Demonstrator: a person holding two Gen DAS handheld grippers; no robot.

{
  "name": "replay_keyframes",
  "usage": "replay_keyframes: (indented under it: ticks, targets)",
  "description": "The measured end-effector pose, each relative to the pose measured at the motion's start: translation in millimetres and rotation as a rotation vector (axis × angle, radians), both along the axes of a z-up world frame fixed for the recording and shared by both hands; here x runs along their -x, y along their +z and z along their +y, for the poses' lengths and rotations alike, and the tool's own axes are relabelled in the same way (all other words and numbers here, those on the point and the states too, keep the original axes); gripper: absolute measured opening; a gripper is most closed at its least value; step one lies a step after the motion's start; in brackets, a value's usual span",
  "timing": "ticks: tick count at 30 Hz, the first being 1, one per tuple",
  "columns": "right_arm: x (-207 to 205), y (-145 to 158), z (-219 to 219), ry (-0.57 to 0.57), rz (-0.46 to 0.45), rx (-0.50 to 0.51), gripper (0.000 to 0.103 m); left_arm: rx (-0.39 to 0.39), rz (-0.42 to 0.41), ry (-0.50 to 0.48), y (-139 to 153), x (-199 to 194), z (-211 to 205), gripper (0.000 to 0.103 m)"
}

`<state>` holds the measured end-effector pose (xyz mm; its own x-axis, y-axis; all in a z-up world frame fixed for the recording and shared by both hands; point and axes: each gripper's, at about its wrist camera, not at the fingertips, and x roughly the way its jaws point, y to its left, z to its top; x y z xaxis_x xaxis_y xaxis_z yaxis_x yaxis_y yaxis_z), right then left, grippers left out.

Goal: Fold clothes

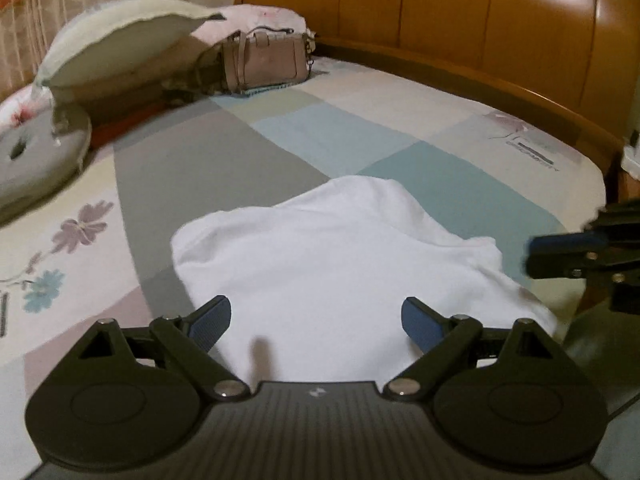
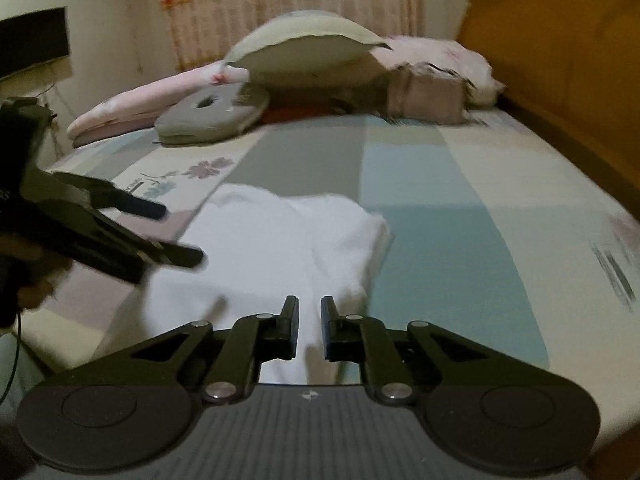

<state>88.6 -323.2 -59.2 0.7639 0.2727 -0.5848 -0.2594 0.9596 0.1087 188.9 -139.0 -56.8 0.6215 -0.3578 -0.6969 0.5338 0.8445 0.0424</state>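
Left wrist view: a white garment (image 1: 336, 256) is shown lying in a loose, rumpled heap on the patchwork bedsheet (image 1: 452, 196), near the edge of the bed and well apart from the pillows (image 1: 120, 44) and the handbag (image 1: 266, 60) at the headboard (image 1: 480, 20). The left gripper (image 1: 316, 320) is held above the near part of the garment with its jaws spread wide; nothing is held between them. In the right wrist view the right gripper (image 2: 310, 328) is seen over the near edge of the cloth with its jaws drawn almost together; only a narrow gap remains, and no fabric can be made out pinched in it, so nothing appears to be gripped. The step in hand is judged to be an early one: the garment is not yet spread flat. For the next move, two edges or corners would probably have to be seized and the cloth drawn out smooth before any fold is laid.
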Motion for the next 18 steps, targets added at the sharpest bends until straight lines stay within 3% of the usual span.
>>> replay_keyframes:
  ticks: [6,12,18]
  targets:
    - [-40.9,-34.3,19.7,0.027,0.097,0.027,0.019,0.052,0.114,-0.002,-33.3,-12.6,6.9,0.092]
    - [-32.6,-41.7,7.7,0.001,0.092,-0.053,0.020,0.070,0.029,-0.049,-6.6,-33.3,-1.9,0.092]
    - [-28.4,-43.1,11.1,-0.015,0.080,-0.047,0.020,0.108,0.059,-0.023,-23.7,-88.7,-26.7,0.092]
